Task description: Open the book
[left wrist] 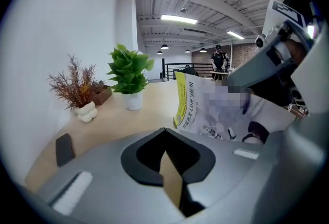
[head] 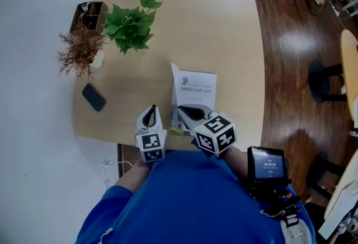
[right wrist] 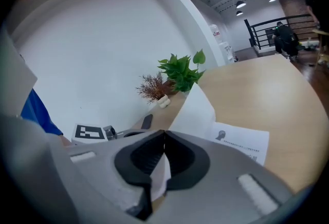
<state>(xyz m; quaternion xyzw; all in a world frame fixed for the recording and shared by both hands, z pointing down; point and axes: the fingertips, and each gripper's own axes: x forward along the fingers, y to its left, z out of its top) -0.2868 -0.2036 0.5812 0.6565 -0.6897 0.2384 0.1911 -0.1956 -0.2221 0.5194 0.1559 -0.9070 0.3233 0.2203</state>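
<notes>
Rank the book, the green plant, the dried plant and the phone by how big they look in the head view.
1. green plant and book: about alike, too close to rank.
2. dried plant: slightly smaller.
3. phone: clearly the smallest.

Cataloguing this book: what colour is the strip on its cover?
Yellow; the strip shows best in left gripper view.
</notes>
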